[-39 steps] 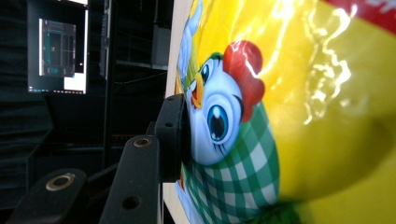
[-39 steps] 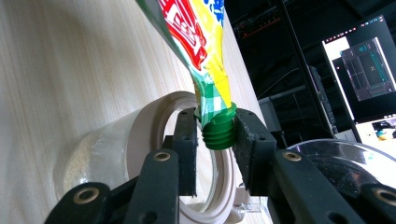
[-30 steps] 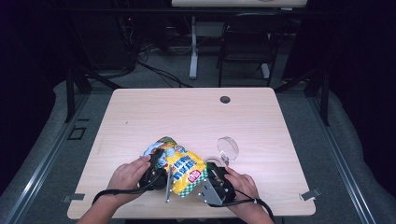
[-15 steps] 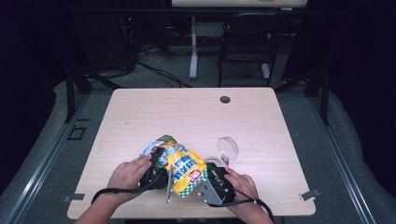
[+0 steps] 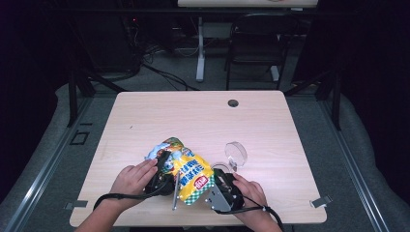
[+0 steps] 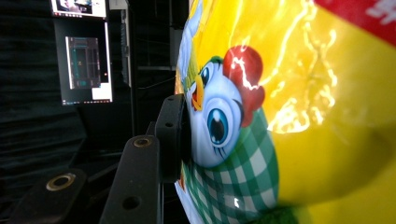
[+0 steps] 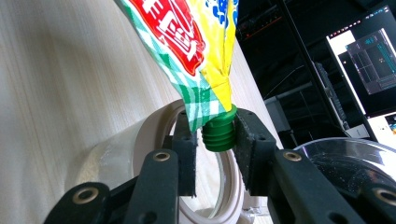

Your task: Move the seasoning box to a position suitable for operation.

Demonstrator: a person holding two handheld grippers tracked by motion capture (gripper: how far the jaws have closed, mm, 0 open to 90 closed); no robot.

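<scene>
A yellow pouch (image 5: 193, 178) with a green check border and a red label is held up between both grippers near the table's front edge. My left gripper (image 5: 163, 175) is shut on the pouch's body. In the left gripper view one black pad (image 6: 173, 135) presses the printed bird on the pouch (image 6: 289, 116); the other jaw is hidden behind it. My right gripper (image 7: 215, 127) is shut on the pouch's green screw cap (image 7: 218, 136), which points down from the pouch (image 7: 187, 42). In the high view the right gripper (image 5: 220, 191) sits at the pouch's right lower corner.
A clear round dish (image 5: 236, 153) lies on the wooden table (image 5: 193, 121) just right of the pouch, and a second one (image 5: 220, 167) sits beside the right gripper. A black grommet hole (image 5: 233, 103) is near the far edge. Dark floor, cables and a chair lie beyond.
</scene>
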